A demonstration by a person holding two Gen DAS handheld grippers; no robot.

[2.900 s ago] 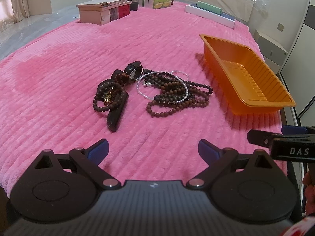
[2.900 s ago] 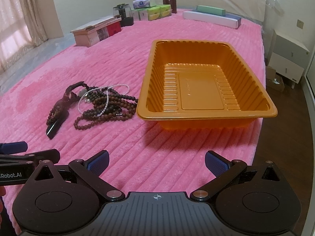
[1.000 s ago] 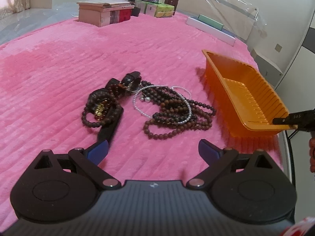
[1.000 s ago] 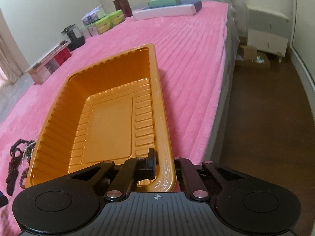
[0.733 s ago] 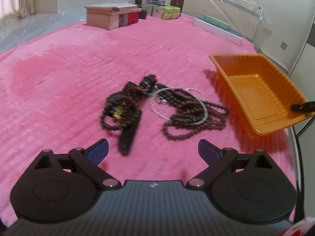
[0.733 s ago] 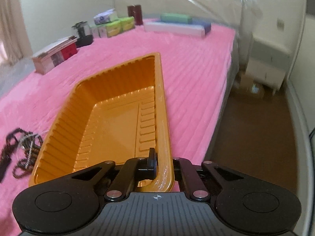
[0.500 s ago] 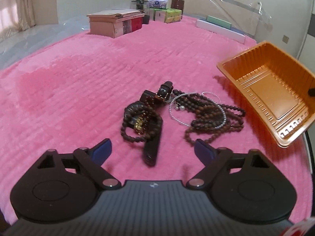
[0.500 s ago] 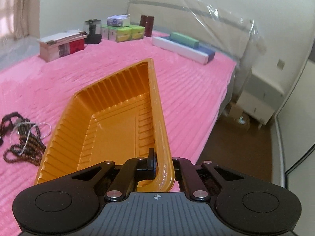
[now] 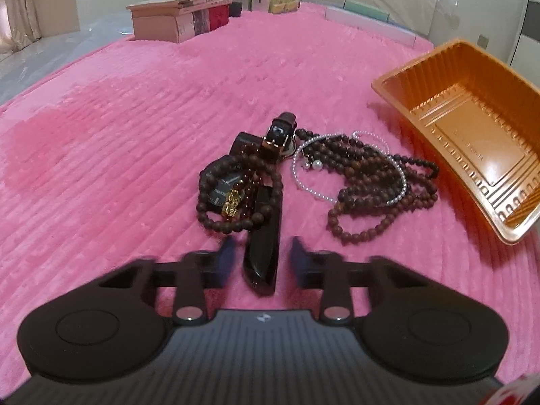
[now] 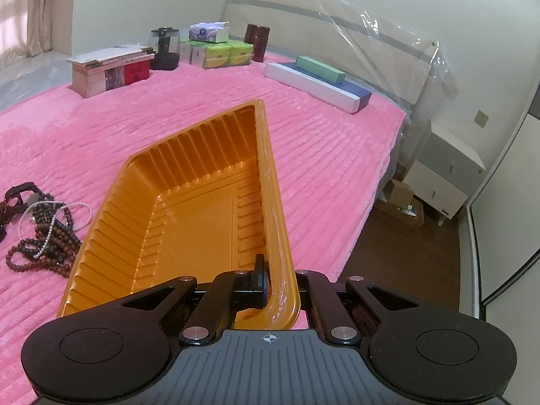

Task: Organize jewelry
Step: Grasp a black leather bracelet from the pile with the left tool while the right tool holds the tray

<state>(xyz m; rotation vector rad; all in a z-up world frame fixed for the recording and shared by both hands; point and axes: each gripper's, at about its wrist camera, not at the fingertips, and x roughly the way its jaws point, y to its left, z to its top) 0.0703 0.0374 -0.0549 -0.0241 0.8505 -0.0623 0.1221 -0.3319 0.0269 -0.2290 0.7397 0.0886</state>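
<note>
A pile of jewelry lies on the pink blanket: a dark watch with a black strap (image 9: 265, 236), a brown bead bracelet with a gold charm (image 9: 233, 199), long brown bead necklaces (image 9: 374, 182) and a thin pearl strand (image 9: 310, 175). My left gripper (image 9: 261, 258) has its fingers on either side of the strap's near end, with a small gap still showing, blurred from motion. My right gripper (image 10: 276, 287) is shut on the near rim of the orange tray (image 10: 189, 222) and holds it tilted above the bed. The tray (image 9: 472, 141) also shows at the right of the left wrist view.
At the head of the bed stand a wooden box (image 10: 108, 67), tissue packs (image 10: 219, 52), a dark jar (image 10: 163, 49) and long flat boxes (image 10: 317, 81). The bed's edge drops to a brown floor with a nightstand (image 10: 445, 175) on the right.
My left gripper moved forward to the watch strap and its fingers closed in around it. My right gripper, shut on the tray rim, lifted and swung the tray toward the jewelry.
</note>
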